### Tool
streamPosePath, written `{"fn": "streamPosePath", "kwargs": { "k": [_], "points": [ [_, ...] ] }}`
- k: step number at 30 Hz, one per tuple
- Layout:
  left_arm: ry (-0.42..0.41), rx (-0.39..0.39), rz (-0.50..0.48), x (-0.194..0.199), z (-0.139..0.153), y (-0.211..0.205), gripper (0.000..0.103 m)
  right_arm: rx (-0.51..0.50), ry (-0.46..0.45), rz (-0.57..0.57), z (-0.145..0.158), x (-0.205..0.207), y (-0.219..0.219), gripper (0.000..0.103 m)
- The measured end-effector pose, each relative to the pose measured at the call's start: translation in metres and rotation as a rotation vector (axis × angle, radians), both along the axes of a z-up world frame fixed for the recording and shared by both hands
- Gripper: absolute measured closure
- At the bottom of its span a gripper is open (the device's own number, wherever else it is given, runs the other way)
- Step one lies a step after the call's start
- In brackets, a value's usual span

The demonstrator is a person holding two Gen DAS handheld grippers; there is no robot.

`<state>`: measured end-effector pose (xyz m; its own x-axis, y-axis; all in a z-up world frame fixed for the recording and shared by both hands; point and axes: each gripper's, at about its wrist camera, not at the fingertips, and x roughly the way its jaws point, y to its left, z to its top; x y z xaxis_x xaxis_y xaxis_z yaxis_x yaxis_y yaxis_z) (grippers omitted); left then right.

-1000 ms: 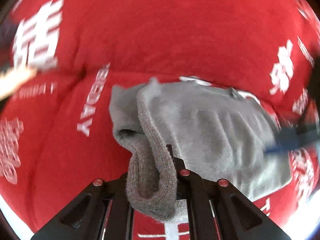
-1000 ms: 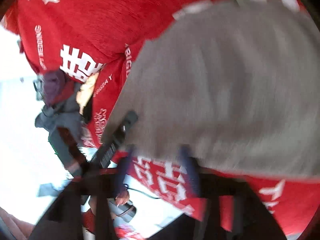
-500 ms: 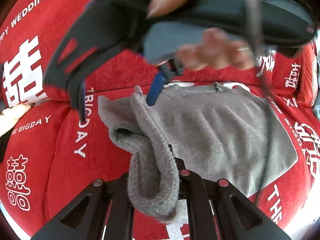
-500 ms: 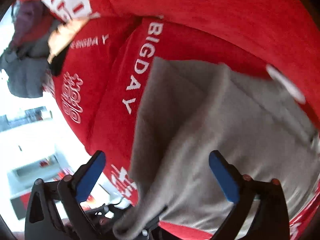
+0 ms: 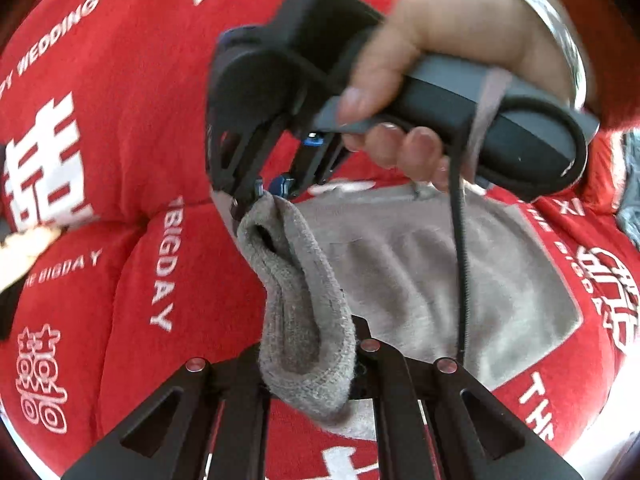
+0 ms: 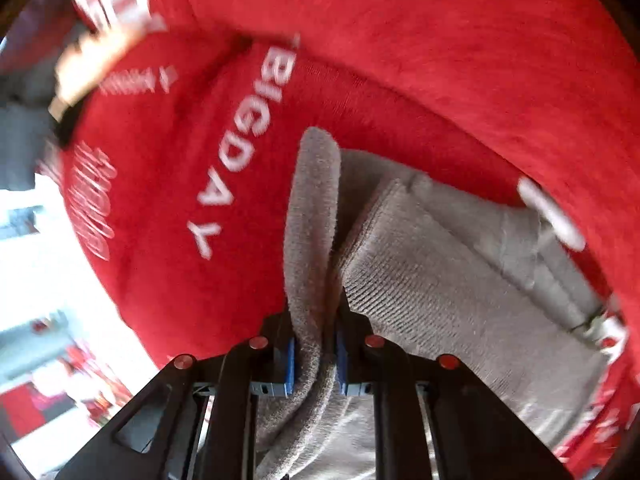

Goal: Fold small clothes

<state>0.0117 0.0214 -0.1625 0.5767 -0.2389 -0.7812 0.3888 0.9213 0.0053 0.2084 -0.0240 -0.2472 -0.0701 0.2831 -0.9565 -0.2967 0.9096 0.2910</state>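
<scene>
A small grey knit garment [image 5: 432, 276] lies on a red sofa cover with white lettering. My left gripper [image 5: 308, 364] is shut on its near left edge, which bunches up between the fingers. My right gripper [image 5: 256, 200], held by a hand, is shut on the far left corner of the same edge. In the right wrist view the right gripper [image 6: 314, 344] pinches a fold of the grey garment [image 6: 440, 280] between its blue pads [image 6: 289, 364]. The edge hangs stretched between the two grippers.
The red sofa cover [image 5: 120, 168] fills both views, with a seat seam behind the garment. A pale object [image 5: 24, 248] lies at the left. A bright floor [image 6: 48, 288] shows beyond the sofa's edge in the right wrist view.
My right gripper came in open over the garment, dropped to its far left corner and shut on it. The left gripper kept its hold and the edge lifted.
</scene>
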Motion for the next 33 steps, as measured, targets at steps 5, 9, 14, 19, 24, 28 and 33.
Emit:
{"fn": "streamPosePath", "kwargs": {
  "k": [5,9,14,19,24,28,33],
  "points": [
    [-0.046,-0.02,-0.093,-0.014,0.029,-0.033,0.094,0.288,-0.061,-0.121,0.041,-0.021,-0.069,0.086],
    [-0.08,-0.03,-0.179,-0.022,0.052,-0.072,0.094,0.458,-0.128,-0.216,0.07,-0.046,-0.121,0.086],
    [-0.107,-0.017,-0.315,-0.031,0.062,-0.126,0.094,0.602,-0.23,-0.322,0.098,-0.081,-0.206,0.086],
    [-0.079,0.025,-0.443,-0.043,0.046,-0.188,0.094,0.654,-0.295,-0.411,0.101,-0.116,-0.275,0.086],
    [-0.027,0.079,-0.527,-0.056,0.009,-0.237,0.094,0.638,-0.313,-0.537,0.073,-0.141,-0.342,0.086],
    [0.031,0.111,-0.555,-0.065,-0.024,-0.264,0.094,0.6,-0.288,-0.64,0.029,-0.154,-0.385,0.086],
    [0.093,0.15,-0.559,-0.069,-0.06,-0.278,0.093,0.513,-0.209,-0.74,-0.039,-0.159,-0.41,0.086]
  ]
}}
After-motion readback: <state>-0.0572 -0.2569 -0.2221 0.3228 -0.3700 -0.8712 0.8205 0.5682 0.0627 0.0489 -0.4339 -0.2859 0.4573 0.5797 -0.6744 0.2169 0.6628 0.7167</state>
